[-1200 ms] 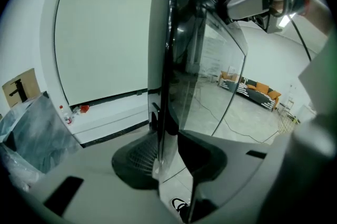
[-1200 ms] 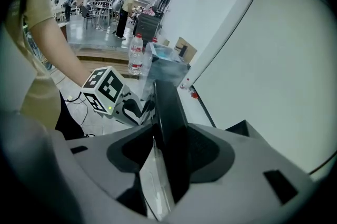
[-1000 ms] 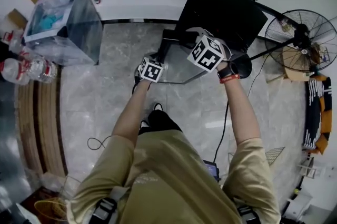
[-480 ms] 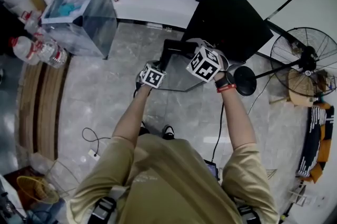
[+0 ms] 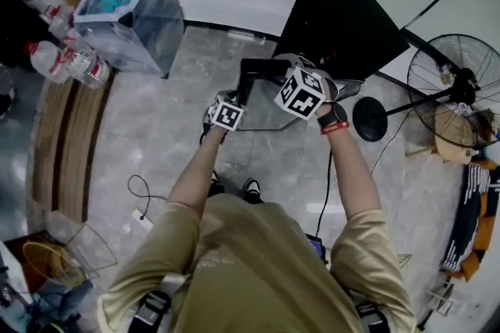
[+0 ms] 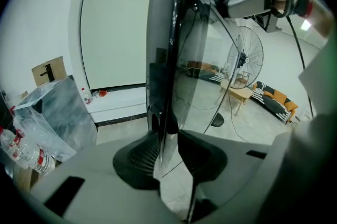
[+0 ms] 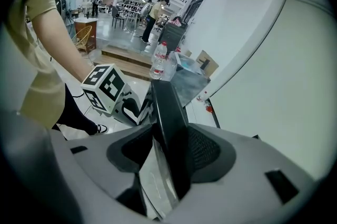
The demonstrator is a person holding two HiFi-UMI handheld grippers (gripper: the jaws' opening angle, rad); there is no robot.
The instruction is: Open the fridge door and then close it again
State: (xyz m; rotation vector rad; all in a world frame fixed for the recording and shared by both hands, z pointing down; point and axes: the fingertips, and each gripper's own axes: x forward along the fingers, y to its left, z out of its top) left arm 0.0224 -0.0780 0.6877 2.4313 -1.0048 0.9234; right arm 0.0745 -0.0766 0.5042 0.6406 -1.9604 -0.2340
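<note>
Turned a little since the earlier frame, sliding the clear bin (image 5: pixel 129 15) rightward in the upper left of the head view while easing both hands sideways with the glass door (image 5: pixel 269 101). Left the black fridge (image 5: pixel 344 26) at upper centre, with that door swung open just below it at mid-frame. Clamped the left gripper (image 6: pixel 171 157) and right gripper (image 7: pixel 168 152) on the door's thin edge, low centre of each gripper view, jaws parted only by its thickness, probably for two-point steering without slip.
</note>
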